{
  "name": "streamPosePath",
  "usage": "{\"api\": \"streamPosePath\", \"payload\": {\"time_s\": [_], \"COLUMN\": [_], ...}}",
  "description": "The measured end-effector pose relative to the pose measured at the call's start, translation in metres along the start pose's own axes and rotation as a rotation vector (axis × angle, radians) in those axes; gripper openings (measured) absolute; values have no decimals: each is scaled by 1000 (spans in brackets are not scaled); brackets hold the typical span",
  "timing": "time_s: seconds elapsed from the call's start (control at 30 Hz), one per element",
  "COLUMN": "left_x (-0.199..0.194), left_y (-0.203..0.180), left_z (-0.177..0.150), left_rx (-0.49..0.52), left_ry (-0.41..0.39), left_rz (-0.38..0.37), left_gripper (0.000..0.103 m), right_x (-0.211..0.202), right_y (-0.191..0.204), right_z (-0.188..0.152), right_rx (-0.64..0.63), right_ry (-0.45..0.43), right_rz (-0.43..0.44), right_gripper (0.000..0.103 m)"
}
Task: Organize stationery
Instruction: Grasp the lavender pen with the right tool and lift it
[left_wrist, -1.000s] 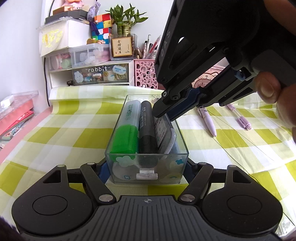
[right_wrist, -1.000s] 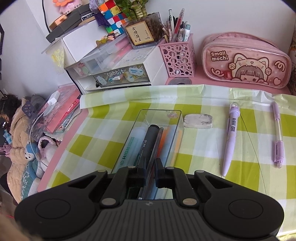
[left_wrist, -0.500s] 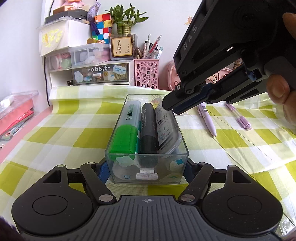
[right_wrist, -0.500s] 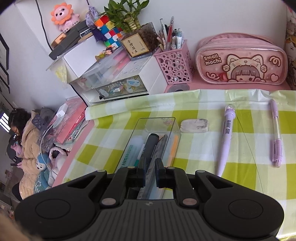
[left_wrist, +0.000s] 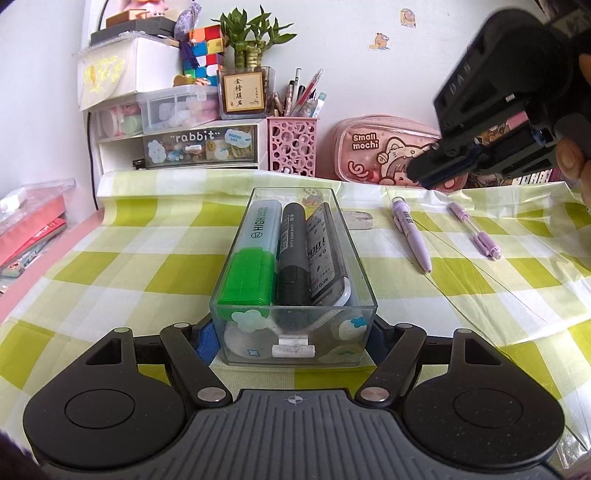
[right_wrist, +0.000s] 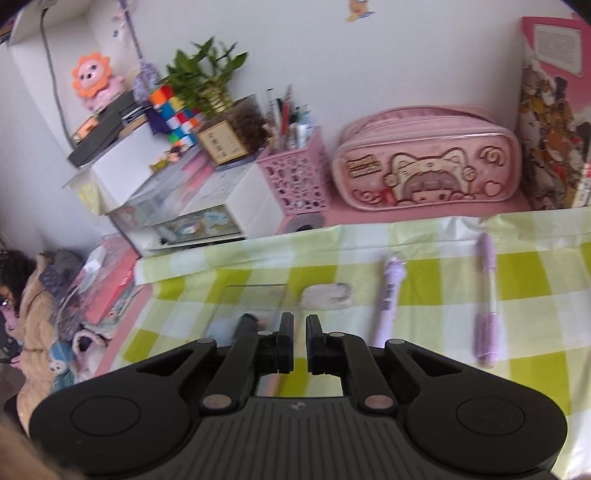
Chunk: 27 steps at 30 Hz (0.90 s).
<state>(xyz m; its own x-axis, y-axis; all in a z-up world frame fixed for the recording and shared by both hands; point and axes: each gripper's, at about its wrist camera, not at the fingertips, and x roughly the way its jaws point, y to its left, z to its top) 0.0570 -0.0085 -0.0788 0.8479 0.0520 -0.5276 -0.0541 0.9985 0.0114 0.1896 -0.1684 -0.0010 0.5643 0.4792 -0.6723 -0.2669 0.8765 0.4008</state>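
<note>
Checked cloth (left_wrist: 110, 266): box (left_wrist: 293, 295) is clamped at its near end by left gripper (left_wrist: 291, 332). Right gripper (right_wrist: 300, 341), pressed together and empty, has been lifted away from box, toward pens (right_wrist: 388, 306) and eraser (right_wrist: 325, 295) left outside.

In my left tongs' view, dead ahead: green highlighter (left_wrist: 255, 254) in the clear box (left_wrist: 364, 284), barrel reads "HIGH". Black marker (left_wrist: 293, 258) beside it carries small white print, too fine to read. Grey pack (left_wrist: 327, 254) at its right shows "M&G" and large numerals I can't settle. At 11 o'clock, drawer front (left_wrist: 199, 146) reads "rabbit". At 12, framed plaque (left_wrist: 242, 92) has four Chinese characters. At 1 o'clock, pink pencil case (left_wrist: 376, 147) reads "Small mochi". My right tongs' body (left_wrist: 465, 70) is stamped "DAS".
</note>
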Motion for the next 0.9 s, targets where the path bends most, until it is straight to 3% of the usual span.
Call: {"api": "streamPosePath", "payload": {"time_s": [0.1, 0.33, 0.9], "left_x": [1, -1, -2], "left_y": [0, 0, 0], "left_z": [-1, -1, -2], "left_rx": [-1, -11, -15], "left_ry": [-1, -1, -3], "left_rz": [2, 2, 0], "left_gripper": [73, 73, 72], "right_x": [9, 21, 47], "right_y": [-21, -48, -52], "right_z": [5, 8, 16], "right_rx": [10, 49, 37], "right_ry": [25, 47, 93], "right_rz": [-74, -102, -116], "right_gripper": [4, 4, 4]}}
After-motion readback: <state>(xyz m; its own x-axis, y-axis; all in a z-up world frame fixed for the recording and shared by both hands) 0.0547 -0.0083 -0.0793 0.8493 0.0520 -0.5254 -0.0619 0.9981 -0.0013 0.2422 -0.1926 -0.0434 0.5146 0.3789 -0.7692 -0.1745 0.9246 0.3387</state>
